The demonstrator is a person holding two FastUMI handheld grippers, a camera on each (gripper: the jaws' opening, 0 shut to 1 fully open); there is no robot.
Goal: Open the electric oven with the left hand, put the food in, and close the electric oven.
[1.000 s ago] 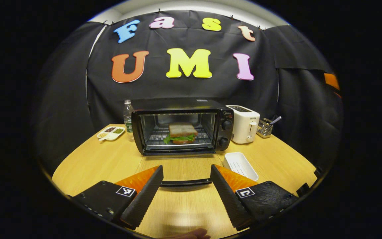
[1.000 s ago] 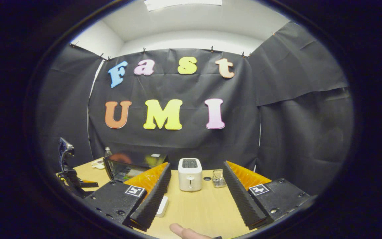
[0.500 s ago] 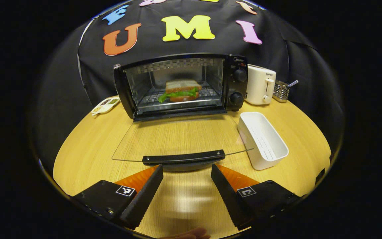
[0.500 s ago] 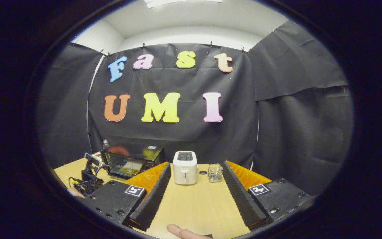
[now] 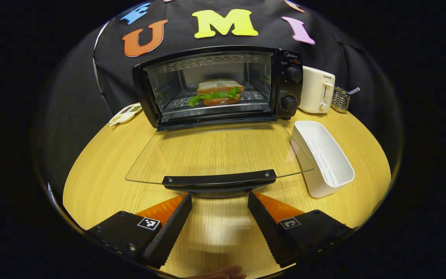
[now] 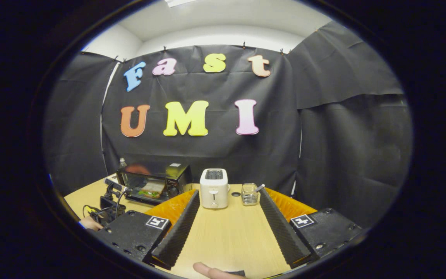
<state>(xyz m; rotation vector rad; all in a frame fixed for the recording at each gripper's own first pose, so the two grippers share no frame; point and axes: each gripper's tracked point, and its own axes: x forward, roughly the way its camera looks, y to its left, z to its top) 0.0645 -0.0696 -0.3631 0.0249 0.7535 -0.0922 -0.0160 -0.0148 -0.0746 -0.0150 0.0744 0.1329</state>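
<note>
Sandwich (image 5: 219,92) sits on the rack inside the oven (image 5: 215,87), and the glass door (image 5: 217,155) lies flat open over the table (image 5: 103,182). Left gripper (image 5: 219,199) hovers by the door handle (image 5: 219,181), fingers apart. Right gripper (image 6: 227,201) has fingers apart too.

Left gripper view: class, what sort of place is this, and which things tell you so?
Probably a mock kitchen set up in a booth, not a real home. A toaster oven with a sandwich inside and a white toaster stand on a wooden table, backed by black cloth.
</note>
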